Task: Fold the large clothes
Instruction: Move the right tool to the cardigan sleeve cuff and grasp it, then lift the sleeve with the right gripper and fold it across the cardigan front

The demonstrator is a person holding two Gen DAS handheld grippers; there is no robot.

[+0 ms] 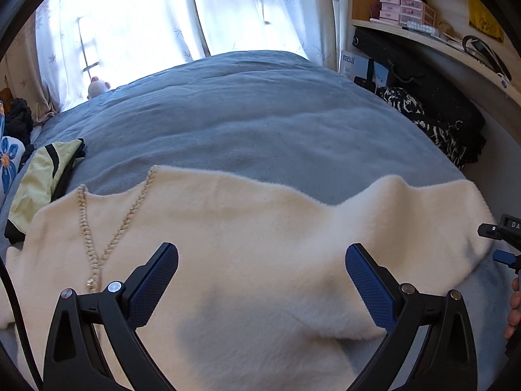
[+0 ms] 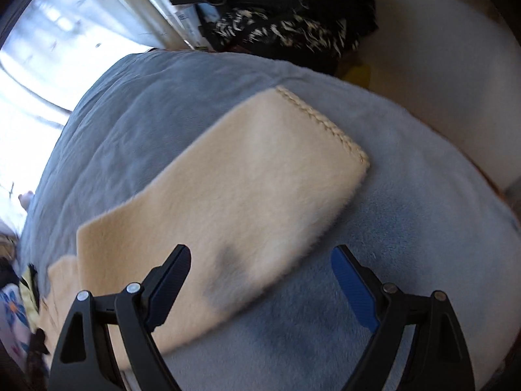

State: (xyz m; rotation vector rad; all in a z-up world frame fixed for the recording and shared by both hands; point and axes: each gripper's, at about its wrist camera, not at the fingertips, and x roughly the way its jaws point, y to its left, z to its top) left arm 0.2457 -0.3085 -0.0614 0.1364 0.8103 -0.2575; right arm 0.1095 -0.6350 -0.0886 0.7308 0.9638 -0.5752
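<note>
Cream plush fabric, a large fleecy garment [image 1: 247, 247], is seen spread across the grey-blue bed cover [image 1: 247, 110], which serves as the landmark. At the cover's left edge a yellow-green folded garment [image 1: 42, 179] is partly overlapped by the cream one, whose braided trim [image 1: 85, 228] lies nearby. Further right, a sleeve [image 2: 260, 176] is laid out flat on the cover, its braided cuff pointing away. A slip is judged the main risk: the pile is thick and smooth (and probably springy), so a shallow pinch could let a layer escape and the fold could skew. The left gripper [image 1: 262, 260] is held over the body with jaws spread wide, nothing gripped. The right gripper [image 2: 260, 264] is likewise wide open above the sleeve's near end, empty.
</note>
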